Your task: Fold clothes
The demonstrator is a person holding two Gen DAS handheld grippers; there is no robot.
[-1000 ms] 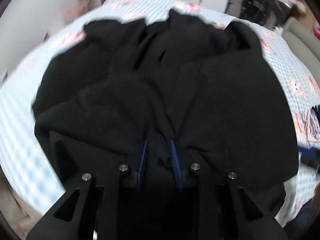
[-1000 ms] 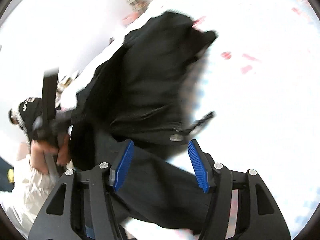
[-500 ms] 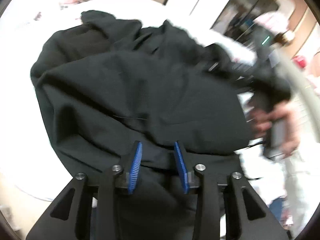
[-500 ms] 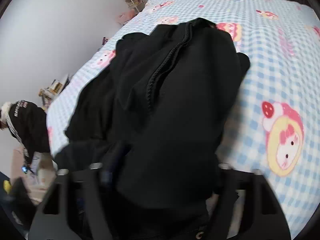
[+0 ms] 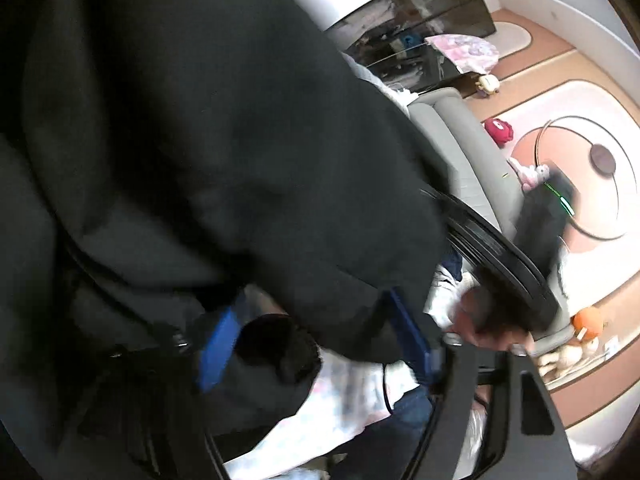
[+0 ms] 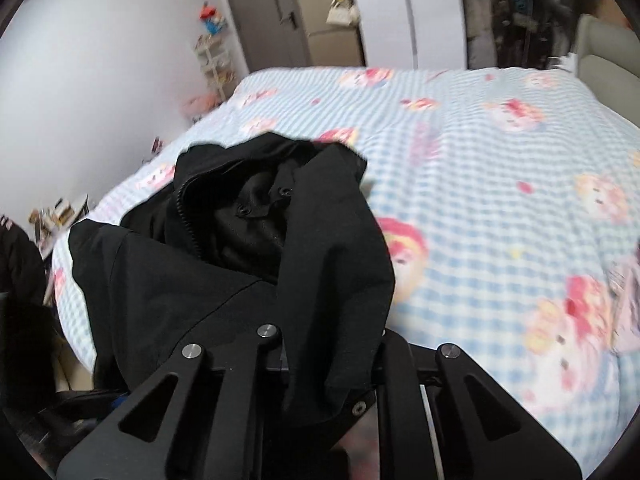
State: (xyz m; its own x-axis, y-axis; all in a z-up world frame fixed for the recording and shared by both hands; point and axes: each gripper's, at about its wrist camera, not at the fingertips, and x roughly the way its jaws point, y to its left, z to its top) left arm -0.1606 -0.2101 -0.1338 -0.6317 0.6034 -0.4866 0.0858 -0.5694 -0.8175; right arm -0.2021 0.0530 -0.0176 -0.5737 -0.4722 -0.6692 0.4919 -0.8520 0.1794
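A black jacket (image 6: 224, 280) lies crumpled at the near left of the bed, zip and snap buttons showing. My right gripper (image 6: 328, 344) has its jaws closing on a fold of the jacket; the cloth drapes over the fingertips and hides the pads. In the left wrist view the black jacket (image 5: 200, 140) fills most of the frame. My left gripper (image 5: 312, 344) has its jaws opening wide, blue pads (image 5: 218, 354) far apart. A loose cuff and a hanging fold sit between them without being pressed.
The bed's blue checked cover (image 6: 500, 184) with cartoon prints spreads to the right and far side. A grey padded headboard (image 5: 468, 152) stands beyond the jacket. A person's hand (image 5: 476, 320) shows close beside the left gripper. A door (image 6: 260, 12) and shelves lie behind the bed.
The left gripper's pads have spread wide and its view has swung right, off the bed toward the headboard. The right gripper has closed on a jacket fold and lifted.
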